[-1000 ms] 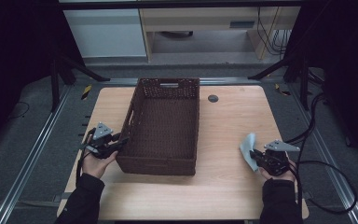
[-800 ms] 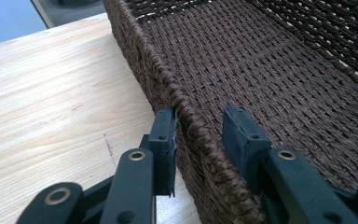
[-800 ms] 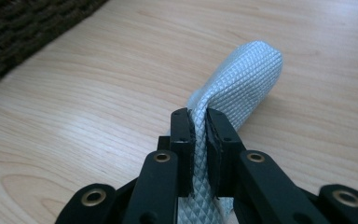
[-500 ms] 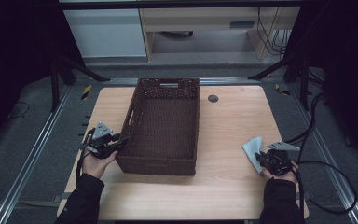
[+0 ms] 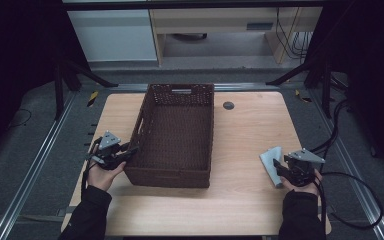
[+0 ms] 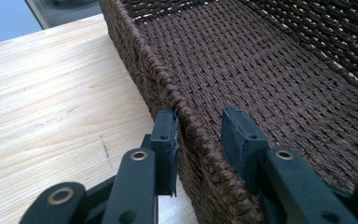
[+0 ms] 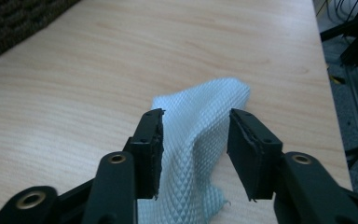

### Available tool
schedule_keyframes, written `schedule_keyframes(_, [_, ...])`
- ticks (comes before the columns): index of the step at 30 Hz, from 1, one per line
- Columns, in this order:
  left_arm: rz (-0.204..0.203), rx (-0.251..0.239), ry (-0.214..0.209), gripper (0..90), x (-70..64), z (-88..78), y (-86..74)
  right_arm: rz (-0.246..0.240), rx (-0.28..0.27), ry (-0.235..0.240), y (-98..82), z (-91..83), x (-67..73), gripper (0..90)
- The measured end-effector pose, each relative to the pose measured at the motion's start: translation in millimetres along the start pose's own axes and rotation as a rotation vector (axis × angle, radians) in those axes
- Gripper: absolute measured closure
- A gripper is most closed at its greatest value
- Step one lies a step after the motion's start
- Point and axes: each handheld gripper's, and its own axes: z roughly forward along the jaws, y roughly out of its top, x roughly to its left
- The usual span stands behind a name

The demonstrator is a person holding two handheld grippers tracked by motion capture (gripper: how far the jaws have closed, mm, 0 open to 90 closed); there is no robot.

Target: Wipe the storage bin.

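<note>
Left hand [image 5: 101, 172]: comes in from the bottom left of the table [image 5: 250, 125]; forearm angled up toward the basket's near left corner, wrist level.
Left gripper [image 5: 130, 150]: points right, at the left wall of the basket [image 5: 177, 137]; grey three-cornered plate on top.
Left jaws: straddle the basket's rim, one outside the wall, one inside. The outer pad sits against the weave; the inner one stands off with a visible gap. Narrowly parted, not clamped; they have just eased a little closer.
Right hand [image 5: 300, 182]: enters from the bottom right; sleeve straight up the table edge, gripper held low over the wood.
Right gripper [image 5: 276, 165]: points up and left, at the cloth [image 5: 272, 161].
Right jaws: have just been opening; now stand wide with the cloth between them, neither pad pressing on it.
Cloth: pale blue, waffle-textured, lying crumpled on the table at the right, well apart from the basket.
Basket: dark brown wicker, rectangular, mid-table, long side running away from the person.
High view adds: both arms at once, the basket's handle slot at the far end, a small dark disc [image 5: 228, 105] on the table beyond it.
Left gripper view adds: the gap at the inner pad [image 6: 237, 135], the rim braid.
Right gripper view adds: the cloth's weave [image 7: 200, 135], a slack fold rising between the pads.
</note>
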Motion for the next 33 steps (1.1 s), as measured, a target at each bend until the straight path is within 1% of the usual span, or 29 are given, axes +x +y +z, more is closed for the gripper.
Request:
schedule_keyframes(4, [-0.006,-0.002,-0.005,66.8,-0.5,0.1,-0.1,-0.015,-0.046,0.027,10.5,-6.3,6.3,52.2])
schedule_keyframes(7, [-0.018,-0.001,-0.016,67.5,0.3,-0.2,-0.3,-0.039,-0.082,0.060,20.5,-11.4,15.6,51.4])
schedule_keyframes(8, [-0.031,-0.005,-0.024,67.8,0.8,-0.2,-0.8,-0.047,-0.095,0.077,25.3,-13.3,20.2,51.2])
schedule_keyframes(9, [-0.036,-0.008,-0.029,68.0,1.2,-0.2,-1.0,-0.054,-0.108,0.092,30.4,-14.9,24.8,50.6])
schedule_keyframes(13, [-0.057,-0.017,-0.042,68.3,0.9,-0.1,-1.9,-0.066,-0.125,0.144,44.7,-16.6,39.4,49.8])
schedule_keyframes(15, [-0.059,-0.017,-0.043,68.4,-0.4,-0.2,-1.9,-0.061,-0.124,0.184,53.0,-16.0,49.3,50.0])
schedule_keyframes(17, [-0.058,-0.014,-0.043,68.5,-2.3,-0.4,-1.8,-0.064,-0.140,0.206,59.4,-15.4,56.7,50.4])
schedule_keyframes(19, [-0.060,-0.013,-0.045,68.5,-3.5,-0.4,-1.8,-0.062,-0.153,0.237,67.3,-13.0,65.1,50.8])
schedule_keyframes(22, [-0.061,-0.009,-0.050,68.5,-6.4,-1.0,-1.9,-0.062,-0.158,0.261,78.2,-6.3,76.0,50.8])
schedule_keyframes(26, [-0.053,-0.002,-0.054,68.3,-12.3,-1.2,-1.2,-0.059,-0.166,0.318,95.5,9.0,93.1,51.0])
schedule_keyframes(27, [-0.051,-0.002,-0.056,68.3,-13.7,-1.0,-0.9,-0.079,-0.164,0.325,100.7,13.8,99.4,51.2])
schedule_keyframes(28, [-0.048,0.000,-0.058,68.3,-15.4,-0.6,-0.5,-0.088,-0.169,0.328,102.6,15.7,102.1,51.4])
schedule_keyframes(31, [-0.039,0.003,-0.069,68.2,-20.4,1.3,1.0,-0.094,-0.165,0.338,106.1,22.5,108.5,51.9])
schedule_keyframes(33, [-0.033,0.002,-0.078,68.2,-24.8,3.0,2.0,-0.100,-0.148,0.333,104.2,28.3,110.8,52.2])
